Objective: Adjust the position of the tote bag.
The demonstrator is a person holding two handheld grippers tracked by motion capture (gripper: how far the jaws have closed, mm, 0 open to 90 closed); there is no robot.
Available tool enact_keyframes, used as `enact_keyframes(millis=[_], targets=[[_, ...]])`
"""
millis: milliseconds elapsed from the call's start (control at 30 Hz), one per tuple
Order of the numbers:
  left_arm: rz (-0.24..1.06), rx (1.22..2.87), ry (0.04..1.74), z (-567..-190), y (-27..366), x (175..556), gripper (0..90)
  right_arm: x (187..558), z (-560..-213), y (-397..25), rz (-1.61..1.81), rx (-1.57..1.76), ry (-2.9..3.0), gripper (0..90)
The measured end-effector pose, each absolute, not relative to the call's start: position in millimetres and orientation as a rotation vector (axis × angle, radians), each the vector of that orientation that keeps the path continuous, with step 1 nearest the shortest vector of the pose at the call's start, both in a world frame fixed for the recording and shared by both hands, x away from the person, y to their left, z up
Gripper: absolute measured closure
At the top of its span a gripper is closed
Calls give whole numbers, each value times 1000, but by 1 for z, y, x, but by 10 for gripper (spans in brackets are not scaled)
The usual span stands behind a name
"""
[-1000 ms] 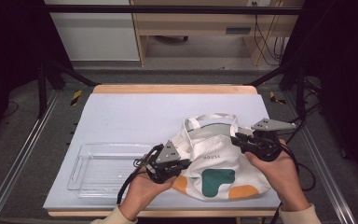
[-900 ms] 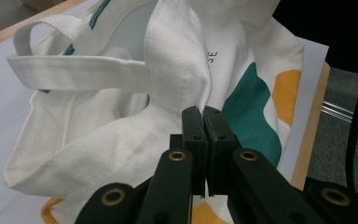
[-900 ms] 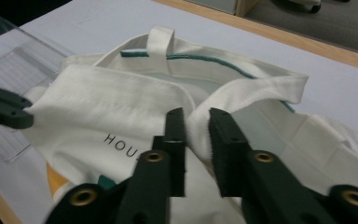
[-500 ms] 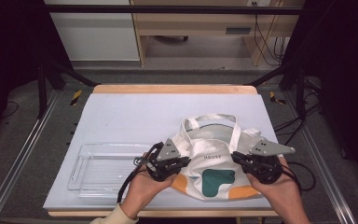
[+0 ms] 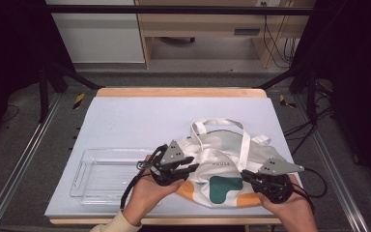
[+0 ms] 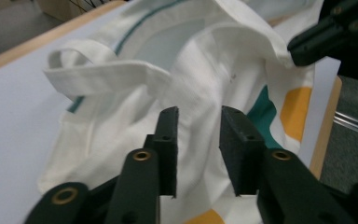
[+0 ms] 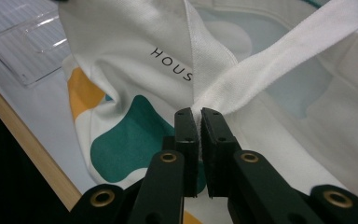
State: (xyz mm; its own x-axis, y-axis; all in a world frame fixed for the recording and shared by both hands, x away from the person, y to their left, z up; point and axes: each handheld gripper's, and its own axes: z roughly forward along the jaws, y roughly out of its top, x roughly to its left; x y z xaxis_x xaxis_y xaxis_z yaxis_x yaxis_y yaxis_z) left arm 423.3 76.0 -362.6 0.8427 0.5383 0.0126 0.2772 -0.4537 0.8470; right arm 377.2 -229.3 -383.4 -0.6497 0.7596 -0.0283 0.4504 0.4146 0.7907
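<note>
Pinching the near end of a white strap (image 7: 279,60), the right gripper (image 7: 198,116) has its fingers (image 7: 186,135) pressed together on the webbing where it meets the body of the tote bag (image 5: 222,169). From those fingers the strap runs away and off to the right in the right gripper view, so its long axis leads out from the grip toward the far side of the bag rather than across it.

The left gripper (image 6: 198,126) sits at the bag's other near edge with its fingers (image 6: 168,140) apart and bare cloth in the gap between them. Whether they touch the fabric I cannot tell. Just past them the cloth rises in a loose fold, and farther off lies the second strap (image 6: 98,77), looped and lying crosswise to these fingers, up and to the left of them.

From the high view the bag lies crumpled on the tabletop (image 5: 140,121), between the two hands, its handles at the far side and its printed bottom toward the person. The clear tray (image 5: 101,174) sits beyond the left hand's outer side, just beside the bag.

My judgement is that the right hand holds the bag while the left, nearer the loose fold, must close on it before the bag can be spread or lifted.
</note>
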Motion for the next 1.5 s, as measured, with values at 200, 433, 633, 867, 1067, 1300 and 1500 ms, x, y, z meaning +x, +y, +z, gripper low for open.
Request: enact_keyframes(millis=[200, 433, 633, 867, 1067, 1300, 1500], targets=[[391, 2052, 624, -346, 74, 435, 512, 375, -384, -228, 1089, 1021, 2301, 860], [419, 2059, 758, -346, 56, 478, 379, 371, -386, -228, 1079, 1003, 2311, 860], [416, 2056, 848, -353, 44, 501, 312, 371, -389, -228, 1081, 995, 2315, 860], [420, 2100, 870, -361, 38, 505, 257, 371, -389, -228, 1081, 986, 2317, 860], [406, 2130, 879, -365, 43, 499, 267, 369, -388, -228, 1080, 980, 2320, 859], [374, 2166, 890, -370, 52, 495, 309, 366, -389, -230, 1084, 984, 2317, 858], [328, 2202, 892, -377, 52, 494, 473, 365, -389, -230, 1078, 982, 2325, 858]])
